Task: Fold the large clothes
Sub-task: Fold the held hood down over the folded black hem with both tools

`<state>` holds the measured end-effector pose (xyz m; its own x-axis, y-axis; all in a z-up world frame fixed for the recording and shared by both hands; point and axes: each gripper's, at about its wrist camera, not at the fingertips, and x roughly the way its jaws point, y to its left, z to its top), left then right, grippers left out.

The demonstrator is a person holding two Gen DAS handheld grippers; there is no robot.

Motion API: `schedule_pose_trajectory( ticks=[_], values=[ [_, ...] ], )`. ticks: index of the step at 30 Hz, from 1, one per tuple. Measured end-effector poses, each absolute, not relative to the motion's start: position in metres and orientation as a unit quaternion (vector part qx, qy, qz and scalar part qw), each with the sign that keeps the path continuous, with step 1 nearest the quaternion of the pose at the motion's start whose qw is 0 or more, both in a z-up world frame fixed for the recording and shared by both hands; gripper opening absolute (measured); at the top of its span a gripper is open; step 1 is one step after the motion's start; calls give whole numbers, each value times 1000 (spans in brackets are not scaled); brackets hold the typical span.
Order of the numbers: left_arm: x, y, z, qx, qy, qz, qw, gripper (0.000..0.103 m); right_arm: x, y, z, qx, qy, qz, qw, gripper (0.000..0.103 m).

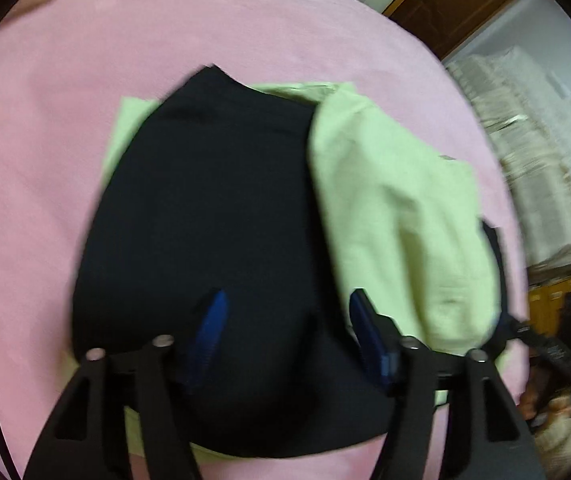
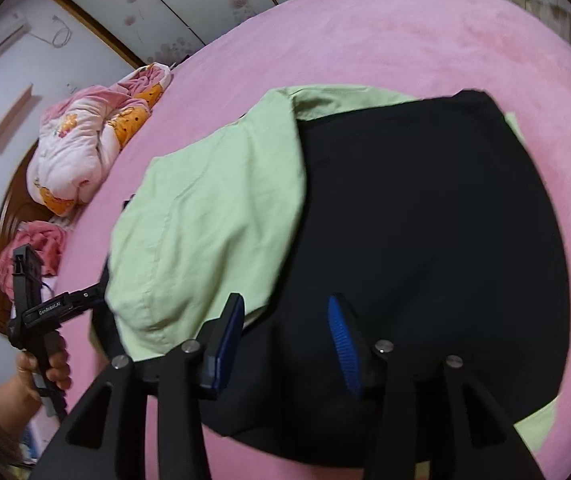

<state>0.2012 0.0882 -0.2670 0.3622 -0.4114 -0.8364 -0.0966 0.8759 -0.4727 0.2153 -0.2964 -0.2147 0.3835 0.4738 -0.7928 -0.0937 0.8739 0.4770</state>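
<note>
You are holding your left gripper (image 1: 285,316) over the black cloth (image 1: 213,208), which is lying on the pink bed (image 1: 45,120). Its jaws are standing wide, with nothing pinched; the black cloth is lying just under and between the blue pads (image 1: 211,320). A green cloth (image 1: 397,216) is lying partly over the black one, beside the right pad. Your right gripper (image 2: 285,332) is also standing open over the black cloth (image 2: 425,240), gripping nothing, with the green cloth (image 2: 213,220) by its left pad.

Bare pink bedspread (image 2: 425,32) surrounds the folded clothes (image 2: 425,220).
</note>
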Motion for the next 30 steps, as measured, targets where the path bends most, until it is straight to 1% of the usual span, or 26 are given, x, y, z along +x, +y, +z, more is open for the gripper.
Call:
schedule_pose_trajectory(
  ticks=[1, 4, 9, 10, 11, 12, 13, 15, 17, 18, 19, 20, 21, 23, 24, 25, 30],
  values=[
    [198, 83, -270, -249, 559, -114, 783, 70, 210, -293, -218, 188, 528, 183, 808, 46],
    [209, 74, -280, -274, 569, -136, 763, 71, 206, -283, -225, 210, 534, 208, 792, 49],
    [218, 50, -292, -276, 563, -147, 765, 71, 211, -257, -249, 229, 547, 218, 775, 49],
    [231, 46, -295, -273, 563, -143, 767, 61, 211, -255, -250, 236, 545, 215, 775, 49],
    [230, 41, -292, -270, 560, -141, 770, 46, 212, -253, -252, 246, 539, 215, 777, 45],
    [230, 35, -289, -267, 559, -148, 771, 15, 212, -250, -251, 243, 533, 214, 782, 15],
    [231, 29, -285, -253, 563, -144, 774, 13, 211, -247, -247, 227, 529, 212, 790, 4],
    [227, 15, -277, -206, 558, -120, 795, 12, 207, -244, -234, 199, 513, 211, 808, 4],
    [221, 5, -280, -175, 564, -107, 800, 12, 198, -246, -222, 178, 499, 208, 822, 4],
    [217, -1, -288, -157, 575, -99, 797, 16, 196, -246, -223, 167, 502, 202, 824, 4],
    [216, -6, -292, -147, 580, -92, 796, 17, 193, -243, -232, 147, 520, 191, 819, 4],
    [213, -9, -295, -138, 580, -87, 798, 17, 193, -241, -239, 136, 535, 182, 814, 6],
    [211, -13, -293, -132, 575, -85, 803, 19, 191, -240, -247, 130, 550, 172, 806, 7],
    [210, -19, -284, -116, 573, -73, 808, 36, 189, -241, -243, 135, 552, 162, 807, 14],
    [208, -18, -278, -110, 572, -62, 811, 53, 188, -240, -235, 129, 547, 152, 813, 17],
    [206, -17, -272, -110, 567, -51, 815, 57, 186, -240, -230, 123, 542, 144, 819, 17],
    [193, -12, -233, -114, 497, -25, 860, 57, 172, -227, -188, 84, 475, 118, 868, 17]
  ],
)
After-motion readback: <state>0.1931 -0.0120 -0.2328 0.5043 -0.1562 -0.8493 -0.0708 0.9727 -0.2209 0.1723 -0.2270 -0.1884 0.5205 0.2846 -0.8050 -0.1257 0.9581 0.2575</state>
